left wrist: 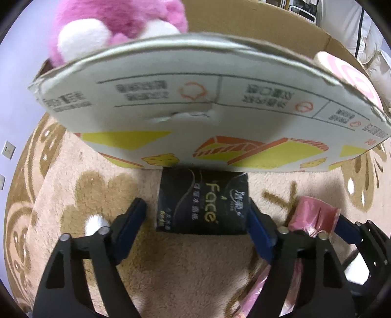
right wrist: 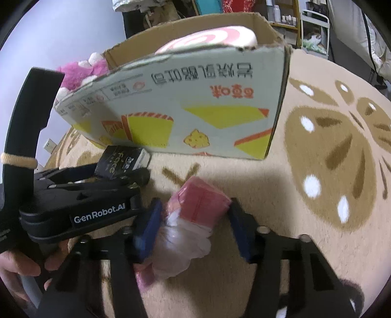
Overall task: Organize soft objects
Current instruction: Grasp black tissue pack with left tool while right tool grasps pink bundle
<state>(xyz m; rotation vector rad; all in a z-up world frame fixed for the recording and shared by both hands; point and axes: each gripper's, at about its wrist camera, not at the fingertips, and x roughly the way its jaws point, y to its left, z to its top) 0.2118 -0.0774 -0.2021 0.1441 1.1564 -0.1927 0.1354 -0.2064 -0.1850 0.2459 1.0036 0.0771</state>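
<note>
A black tissue pack [left wrist: 202, 203] marked "Face" lies on the carpet against the cardboard box [left wrist: 171, 102]. My left gripper [left wrist: 198, 215] is open, its jaws on either side of the pack; the right finger touches it, the left stands apart. A pink tissue pack [right wrist: 200, 203] in clear wrap lies between the open jaws of my right gripper [right wrist: 195, 220]. It also shows in the left wrist view [left wrist: 315, 217]. A pink plush toy [left wrist: 117, 24] and a pink-and-white swirl cushion [right wrist: 210, 36] sit inside the box [right wrist: 195, 102]. The black pack [right wrist: 122, 161] and left gripper [right wrist: 117, 176] show in the right wrist view.
A beige carpet [right wrist: 330, 159] with brown flower patterns covers the floor. A white wall with sockets [left wrist: 8, 149] is at the left. Shelves and furniture [right wrist: 288, 14] stand behind the box.
</note>
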